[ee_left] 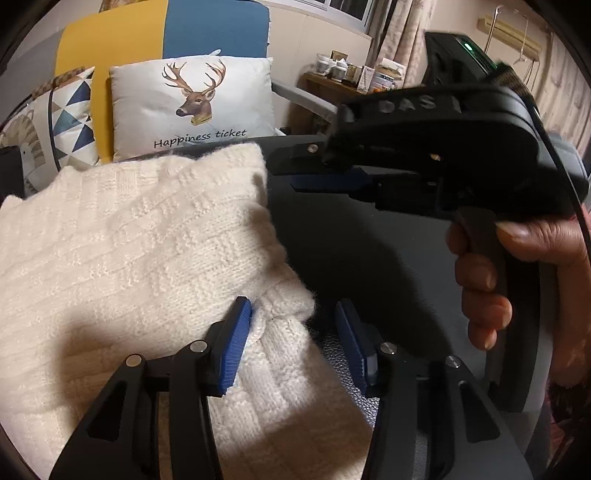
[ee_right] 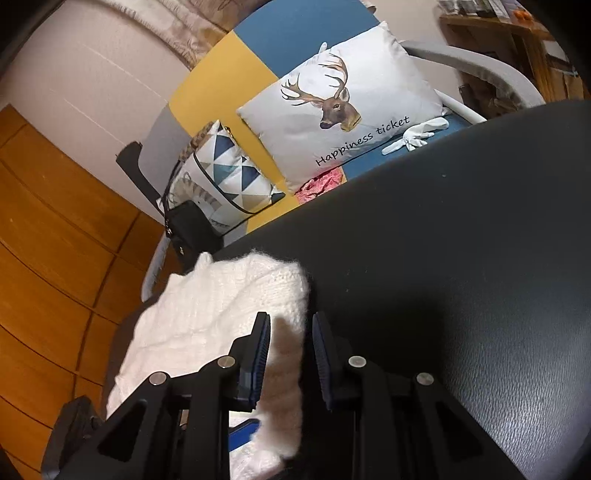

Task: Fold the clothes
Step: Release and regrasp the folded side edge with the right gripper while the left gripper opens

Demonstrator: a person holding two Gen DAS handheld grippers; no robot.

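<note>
Left gripper (ee_left: 293, 341): jaws apart, nothing pinched, knit edge between them
Right gripper (ee_right: 290, 360): jaws parted, gripping nothing
Sweater (ee_left: 140, 258): cream ribbed knit, folded thick, lying on the black table (ee_right: 461, 258)
Behind: deer cushion (ee_left: 192, 107)

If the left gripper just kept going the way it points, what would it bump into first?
Most likely the cream knitted sweater: a fold of it already lies between the left gripper's open jaws, on the dark table.

Seat: a yellow-and-blue armchair (ee_right: 236, 55) stood behind the dark table (ee_right: 461, 221).
Cushions: a deer cushion (ee_left: 192, 107) leaned beside a triangle-patterned cushion (ee_left: 70, 114).
Wall side: wooden panelling (ee_right: 55, 229) was left.
Far corner: a curtain (ee_left: 399, 33) hung above a cluttered wooden side table (ee_left: 332, 83).
</note>
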